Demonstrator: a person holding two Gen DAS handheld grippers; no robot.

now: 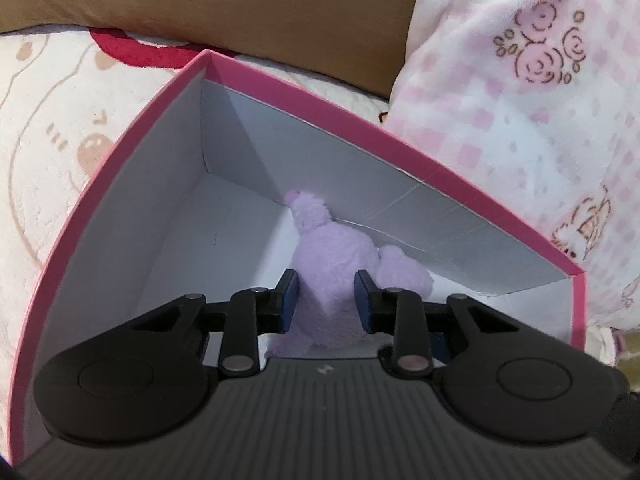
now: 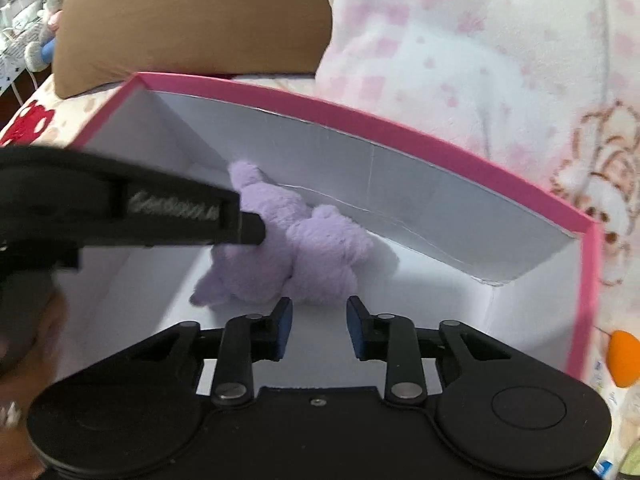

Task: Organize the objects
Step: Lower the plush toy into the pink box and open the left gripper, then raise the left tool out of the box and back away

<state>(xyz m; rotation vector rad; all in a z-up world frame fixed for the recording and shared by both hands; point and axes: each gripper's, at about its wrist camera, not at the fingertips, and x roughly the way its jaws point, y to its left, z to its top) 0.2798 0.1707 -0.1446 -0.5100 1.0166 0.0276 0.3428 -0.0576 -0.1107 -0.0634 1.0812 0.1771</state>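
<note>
The left tool (image 1: 325, 300) is clenched on the purple plush toy (image 1: 332, 264), its pads pressing the soft body, which lies on the floor of the pink box (image 1: 460, 168) against the far wall. The right tool (image 2: 318, 328) hangs just short of the plush with its jaws parted and nothing between them. To my eye one thing is as good as stowed, needing only to be let go; an orange object (image 2: 622, 356) outside the box probably waits. The box sits on a bed with a cartoon-print blanket (image 1: 60, 120), a brown pillow (image 1: 240, 4) and a pink checked fleece (image 1: 540, 100) behind it.
</note>
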